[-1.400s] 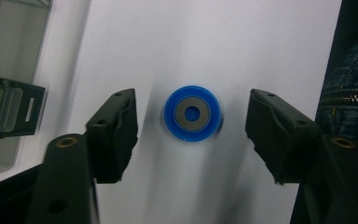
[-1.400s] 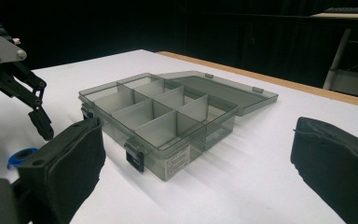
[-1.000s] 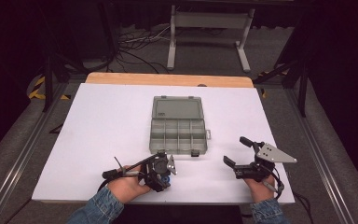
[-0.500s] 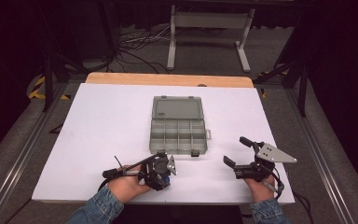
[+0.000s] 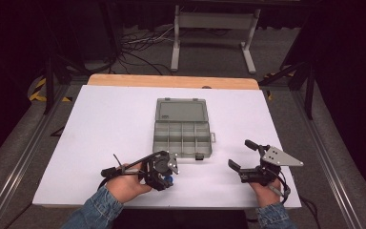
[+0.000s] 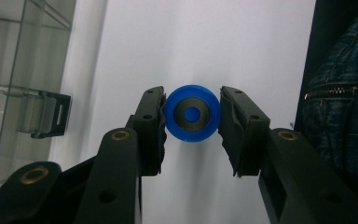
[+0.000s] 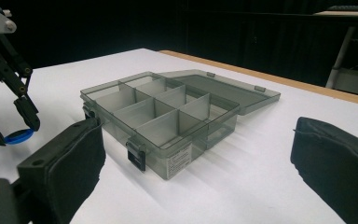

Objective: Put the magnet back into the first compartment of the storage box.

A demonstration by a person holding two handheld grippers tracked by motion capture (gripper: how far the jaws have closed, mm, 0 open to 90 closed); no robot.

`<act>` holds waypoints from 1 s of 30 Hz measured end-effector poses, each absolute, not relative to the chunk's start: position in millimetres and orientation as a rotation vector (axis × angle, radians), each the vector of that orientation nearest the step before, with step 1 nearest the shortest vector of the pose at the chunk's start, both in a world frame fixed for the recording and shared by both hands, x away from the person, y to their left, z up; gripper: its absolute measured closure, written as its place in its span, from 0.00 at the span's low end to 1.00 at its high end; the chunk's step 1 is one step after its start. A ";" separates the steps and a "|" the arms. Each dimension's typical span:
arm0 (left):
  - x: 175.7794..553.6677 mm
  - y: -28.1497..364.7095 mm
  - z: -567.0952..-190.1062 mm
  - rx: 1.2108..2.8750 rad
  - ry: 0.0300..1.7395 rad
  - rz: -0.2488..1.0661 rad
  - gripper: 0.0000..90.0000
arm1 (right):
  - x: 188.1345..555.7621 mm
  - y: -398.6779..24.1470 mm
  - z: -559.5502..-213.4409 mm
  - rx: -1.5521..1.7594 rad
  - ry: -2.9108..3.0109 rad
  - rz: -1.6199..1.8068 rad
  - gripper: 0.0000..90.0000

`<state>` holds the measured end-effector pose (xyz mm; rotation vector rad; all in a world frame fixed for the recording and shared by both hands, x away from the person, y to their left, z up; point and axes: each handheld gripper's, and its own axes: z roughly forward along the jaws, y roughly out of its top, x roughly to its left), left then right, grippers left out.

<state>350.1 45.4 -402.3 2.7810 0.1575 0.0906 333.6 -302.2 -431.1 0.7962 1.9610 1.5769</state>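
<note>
A grey compartment box point(image 5: 183, 133) sits at the middle of the white bench point(image 5: 100, 124), its lid point(image 5: 181, 110) thrown fully open and lying flat toward the far edge. The open tray, split by dividers into small compartments, faces the near edge, and two dark latches point(image 7: 136, 156) hang on its front wall.

The left claw point(image 5: 166, 177) rests low near the near edge, just off the box's near-left corner and apart from it. Its jaws are closed on a small blue disc point(image 6: 191, 118) with a dark ring on its face; each pad point(image 6: 151, 127) presses one side of the disc.

The right claw point(image 5: 240, 155) hovers near the near-right part of the bench, beside the box's right front corner and clear of it. Its jaws stand wide apart with nothing between them.
</note>
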 end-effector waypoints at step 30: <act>375.1 54.0 -369.6 2.728 0.201 0.163 0.69 | 334.4 -302.6 -431.3 0.798 1.968 1.572 0.04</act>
